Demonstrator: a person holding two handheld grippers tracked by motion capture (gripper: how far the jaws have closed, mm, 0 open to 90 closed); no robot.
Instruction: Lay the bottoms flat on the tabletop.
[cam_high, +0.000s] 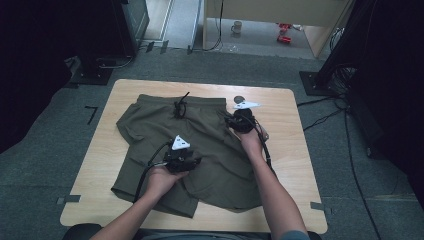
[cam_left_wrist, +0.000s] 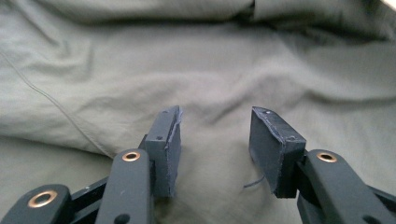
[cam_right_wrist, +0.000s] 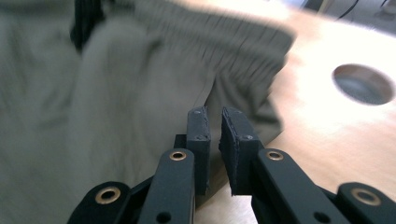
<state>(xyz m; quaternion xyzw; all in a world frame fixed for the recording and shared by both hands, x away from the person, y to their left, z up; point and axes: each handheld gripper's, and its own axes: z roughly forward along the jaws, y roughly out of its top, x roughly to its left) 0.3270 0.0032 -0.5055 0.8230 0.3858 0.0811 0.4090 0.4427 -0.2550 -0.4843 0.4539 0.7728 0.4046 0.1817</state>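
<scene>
From above, the olive shorts (cam_high: 187, 145) lie spread on the bench (cam_high: 295, 150), the left tool (cam_high: 181, 159) at mid-cloth and the right tool (cam_high: 243, 120) at the waistband corner; the drawstring (cam_high: 180, 107) may snag. The left tool (cam_left_wrist: 215, 140) gapes above wrinkled fabric, gripping nothing. The right tool (cam_right_wrist: 215, 140) is nearly closed at the cloth's edge, where I cannot tell if cloth is caught; it could slip free near the bench hole (cam_right_wrist: 363, 84).

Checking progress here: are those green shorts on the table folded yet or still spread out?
Mostly spread out. The shorts lie open on the table, waistband at the far side, both legs showing, rumpled, no clean fold.
</scene>
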